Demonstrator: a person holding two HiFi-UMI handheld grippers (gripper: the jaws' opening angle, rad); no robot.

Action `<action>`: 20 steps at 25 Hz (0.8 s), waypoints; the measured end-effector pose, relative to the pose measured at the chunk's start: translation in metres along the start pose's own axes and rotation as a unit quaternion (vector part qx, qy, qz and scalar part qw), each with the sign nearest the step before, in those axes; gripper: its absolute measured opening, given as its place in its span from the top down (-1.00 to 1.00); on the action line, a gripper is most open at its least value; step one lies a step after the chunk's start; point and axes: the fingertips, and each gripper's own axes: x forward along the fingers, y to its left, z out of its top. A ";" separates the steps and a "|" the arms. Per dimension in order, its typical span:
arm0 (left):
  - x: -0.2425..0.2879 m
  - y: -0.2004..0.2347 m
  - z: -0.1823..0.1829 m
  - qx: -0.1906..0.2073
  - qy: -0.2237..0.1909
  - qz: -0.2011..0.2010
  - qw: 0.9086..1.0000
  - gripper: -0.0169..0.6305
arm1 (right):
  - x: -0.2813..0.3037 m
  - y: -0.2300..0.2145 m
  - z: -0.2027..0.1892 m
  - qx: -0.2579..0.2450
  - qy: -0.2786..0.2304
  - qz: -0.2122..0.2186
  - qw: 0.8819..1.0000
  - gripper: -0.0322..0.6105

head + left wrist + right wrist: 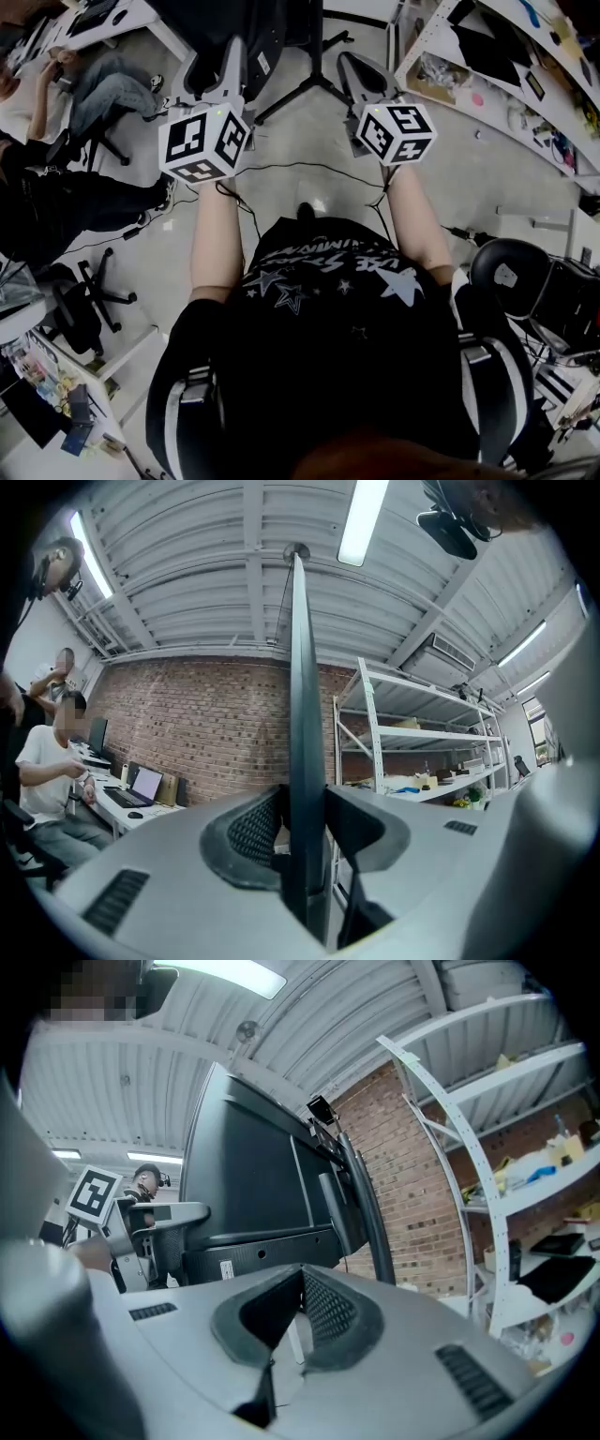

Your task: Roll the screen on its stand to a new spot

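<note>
Screen edge-on, clamped between the jaws of left hand-held gripper. Right hand-held gripper closed on nothing (screen's back ahead of it). Stand on grey floor; brick wall, white shelving beyond.
</note>
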 end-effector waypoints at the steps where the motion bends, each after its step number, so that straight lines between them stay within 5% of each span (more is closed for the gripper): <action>1: -0.001 0.000 0.000 -0.001 0.001 0.004 1.000 0.43 | -0.004 -0.002 0.001 0.001 0.000 0.000 1.000 0.88; 20: -0.031 -0.030 0.006 0.002 0.010 0.001 1.000 0.48 | -0.034 0.001 0.005 0.006 0.003 0.025 1.000 0.88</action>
